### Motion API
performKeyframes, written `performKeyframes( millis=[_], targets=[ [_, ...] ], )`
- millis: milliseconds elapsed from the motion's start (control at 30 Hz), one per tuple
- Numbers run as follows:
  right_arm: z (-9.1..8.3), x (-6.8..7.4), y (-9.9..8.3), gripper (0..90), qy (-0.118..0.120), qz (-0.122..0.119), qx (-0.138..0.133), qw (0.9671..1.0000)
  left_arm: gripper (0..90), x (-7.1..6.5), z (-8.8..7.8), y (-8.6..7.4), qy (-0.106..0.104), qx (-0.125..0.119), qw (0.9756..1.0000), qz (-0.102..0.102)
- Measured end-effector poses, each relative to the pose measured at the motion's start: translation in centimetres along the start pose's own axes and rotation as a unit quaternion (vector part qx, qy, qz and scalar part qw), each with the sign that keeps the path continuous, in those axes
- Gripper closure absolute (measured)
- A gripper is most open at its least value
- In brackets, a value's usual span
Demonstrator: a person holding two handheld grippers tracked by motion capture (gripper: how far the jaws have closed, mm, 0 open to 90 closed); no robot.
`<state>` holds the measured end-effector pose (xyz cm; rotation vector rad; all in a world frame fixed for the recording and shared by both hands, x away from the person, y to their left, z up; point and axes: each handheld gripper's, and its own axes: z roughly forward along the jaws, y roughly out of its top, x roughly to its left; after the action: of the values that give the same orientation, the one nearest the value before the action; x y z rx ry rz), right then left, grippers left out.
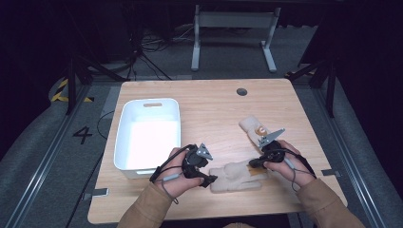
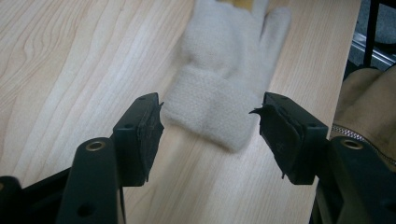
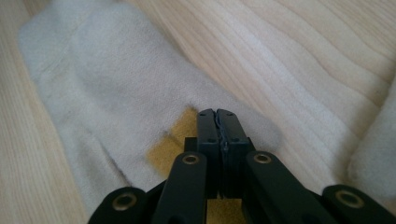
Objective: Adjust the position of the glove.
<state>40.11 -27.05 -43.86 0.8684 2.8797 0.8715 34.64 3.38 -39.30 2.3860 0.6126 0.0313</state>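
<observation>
A cream knitted glove (image 1: 237, 176) lies flat near the table's front edge, cuff to the left and fingers to the right. My left gripper (image 1: 209, 179) is at the cuff. In the left gripper view it (image 2: 210, 112) is open, one jaw on each side of the ribbed cuff (image 2: 210, 109) without touching it. My right gripper (image 1: 254, 162) is over the glove's finger end. In the right gripper view it (image 3: 215, 112) is shut, tips down on the glove (image 3: 107, 79) beside a yellow patch (image 3: 170, 147). Whether fabric is pinched I cannot tell.
A second cream glove (image 1: 254, 127) with an orange mark lies just behind my right hand; its edge (image 3: 378, 140) appears at the right of the right gripper view. A white bin (image 1: 124, 137) stands at the left of the wooden table (image 1: 214, 104). A tan sleeve (image 2: 369, 98) is close by.
</observation>
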Motion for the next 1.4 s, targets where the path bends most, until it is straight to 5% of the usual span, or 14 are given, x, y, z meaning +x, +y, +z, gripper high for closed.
performKeyframes(
  millis=[367,667,800,933,1000,1400],
  targets=[
    [-0.6,0.3,-1.0,87.7,0.004,0.001,-0.005,1.0,39.6,0.4,0.2,0.8,-0.001,-0.005,1.0,-0.002],
    [-3.7,0.2,-1.3,86.4,-0.009,0.015,-0.059,0.9981,39.5,0.5,0.1,1.1,-0.003,-0.008,1.0,0.002],
    [-5.7,0.0,-1.7,86.4,-0.028,0.03,-0.111,0.9929,39.5,0.5,-0.1,1.3,-0.002,-0.011,0.9999,0.003],
    [-6.5,-0.3,-2.0,86.3,-0.039,0.038,-0.129,0.9901,39.5,0.4,-0.1,1.4,-0.001,-0.012,0.9999,0.005],
    [-7.3,-0.5,-2.3,86.3,-0.053,0.051,-0.149,0.9861,39.5,0.4,0.0,1.5,-0.003,-0.011,0.9999,0.005],
    [-8.3,-1.2,-3.2,80.1,-0.099,0.08,-0.184,0.9746,39.4,0.3,0.1,1.7,-0.005,-0.012,0.9999,0.009]
  ],
)
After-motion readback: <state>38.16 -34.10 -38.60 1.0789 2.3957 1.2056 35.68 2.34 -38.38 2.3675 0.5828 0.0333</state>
